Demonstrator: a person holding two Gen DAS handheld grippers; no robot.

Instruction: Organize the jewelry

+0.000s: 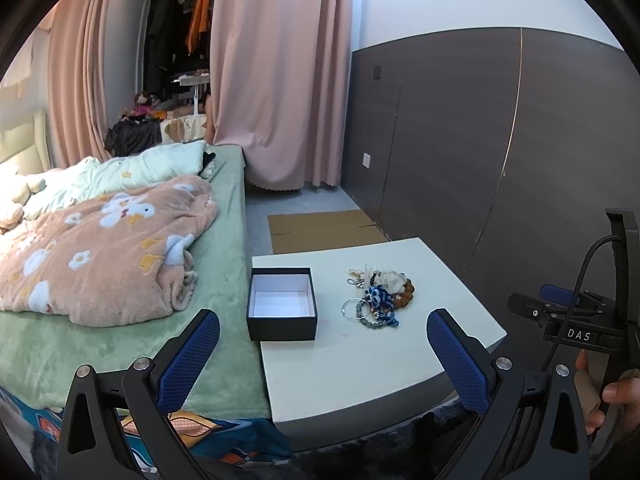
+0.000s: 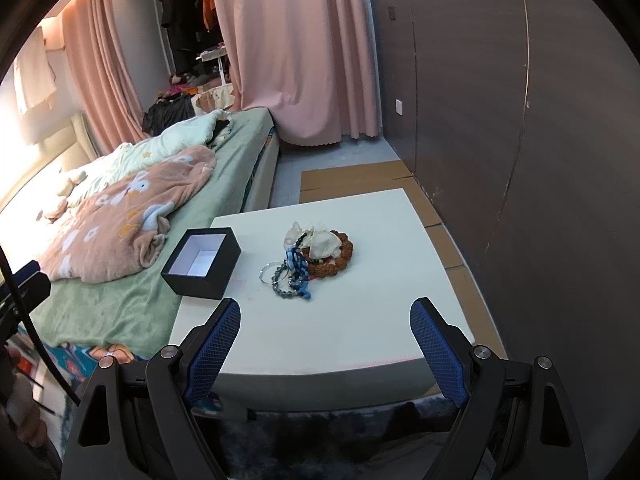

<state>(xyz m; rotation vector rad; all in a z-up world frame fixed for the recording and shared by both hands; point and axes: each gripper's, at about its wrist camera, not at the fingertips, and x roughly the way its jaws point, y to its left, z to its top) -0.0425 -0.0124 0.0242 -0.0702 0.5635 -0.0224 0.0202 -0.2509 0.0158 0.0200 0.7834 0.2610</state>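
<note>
both the left gripper [image 1: 323, 332] and right gripper [image 2: 325, 322] hold nothing, jaws wide. ahead of them, the tangled jewelry pile [image 2: 308, 258] lies beside the open black box [image 2: 202, 262]; interlocked bracelets may drag out together when one is lifted.

We're seeing a smooth matt white table [image 2: 360, 320], and on it a matt black box [image 1: 282, 326] that looks like cardboard with a plain white paper-like lining. The jewelry pile [image 2: 308, 258] mixes shiny metal rings, glossy dark beads, rough brown beads, blue braided cord and a bit of soft cream cloth. The blanket [image 1: 100, 248] on the left looks fuzzy fleece. Gripper pads [image 2: 214, 356] are blue, with a textured grid, on matt black plastic.
</note>
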